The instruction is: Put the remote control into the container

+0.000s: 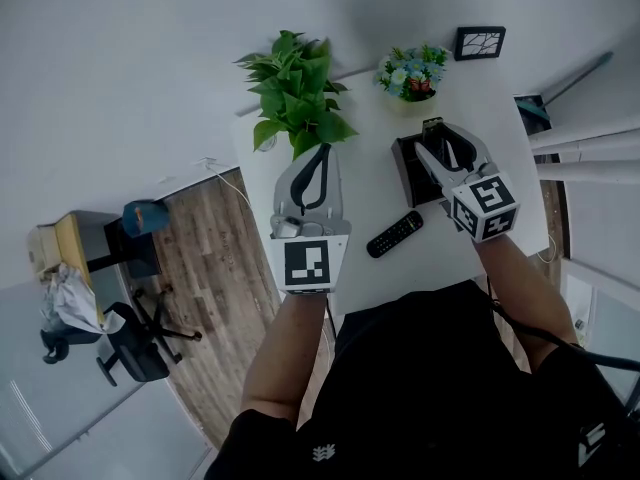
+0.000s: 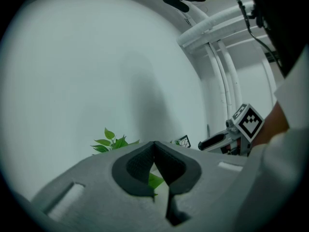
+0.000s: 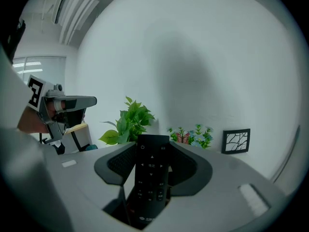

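A black remote control (image 3: 150,178) stands upright between the pads of my right gripper (image 3: 152,148), which is shut on it. In the head view that gripper (image 1: 437,144) hovers over the black container (image 1: 406,175) on the white table (image 1: 375,183). A second black remote (image 1: 395,233) lies flat on the table just in front of the container. My left gripper (image 1: 321,154) is shut and holds nothing; it hangs over the table's left part, pointing toward the green plant (image 1: 298,96). Its closed pads (image 2: 145,166) show only plant leaves behind them.
A small flower pot (image 1: 412,73) and a framed picture (image 1: 480,42) stand at the back of the table against the white wall. A chair (image 1: 135,343) and a desk (image 1: 75,243) stand on the wooden floor at left. White pipes (image 1: 590,148) run along the right.
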A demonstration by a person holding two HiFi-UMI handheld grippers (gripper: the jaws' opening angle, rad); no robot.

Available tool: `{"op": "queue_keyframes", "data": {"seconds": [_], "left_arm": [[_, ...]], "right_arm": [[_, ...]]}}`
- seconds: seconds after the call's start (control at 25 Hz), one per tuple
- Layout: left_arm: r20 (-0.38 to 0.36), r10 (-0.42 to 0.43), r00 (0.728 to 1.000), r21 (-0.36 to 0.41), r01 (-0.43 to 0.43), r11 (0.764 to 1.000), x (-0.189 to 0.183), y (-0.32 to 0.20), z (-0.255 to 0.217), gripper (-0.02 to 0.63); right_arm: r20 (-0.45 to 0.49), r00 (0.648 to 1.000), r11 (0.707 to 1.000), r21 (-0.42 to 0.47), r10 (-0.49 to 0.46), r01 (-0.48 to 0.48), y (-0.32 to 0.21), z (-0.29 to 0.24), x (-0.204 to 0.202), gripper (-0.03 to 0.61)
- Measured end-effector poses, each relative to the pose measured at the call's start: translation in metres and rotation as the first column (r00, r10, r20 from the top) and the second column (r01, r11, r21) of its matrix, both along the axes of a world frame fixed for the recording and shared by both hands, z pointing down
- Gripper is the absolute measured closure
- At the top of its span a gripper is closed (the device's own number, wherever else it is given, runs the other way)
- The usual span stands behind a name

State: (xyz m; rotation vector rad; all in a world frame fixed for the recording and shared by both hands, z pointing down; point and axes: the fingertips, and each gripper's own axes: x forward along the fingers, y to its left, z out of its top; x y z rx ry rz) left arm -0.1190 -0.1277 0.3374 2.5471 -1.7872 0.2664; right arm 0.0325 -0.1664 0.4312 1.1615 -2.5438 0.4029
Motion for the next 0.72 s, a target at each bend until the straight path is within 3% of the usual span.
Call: {"op": "queue_keyframes", "data": {"seconds": [0.16, 0.72], "left_arm": [[-0.027, -0.018, 0.999, -0.011, 0.018, 1.0, -0.004, -0.003, -0.001, 0.612], [-0.012, -0.02, 1.0, -0.031, 0.019, 0.999, -0.007, -0.003, 0.008, 0.612]], "right_arm": [[0.002, 1.0, 1.0, 0.02, 0.01, -0.01, -0.005, -0.001, 0.001, 0.364], [-0.002, 1.0, 0.999, 0.026, 0.025, -0.025, -0.01, 0.011, -0.001, 0.362]]}}
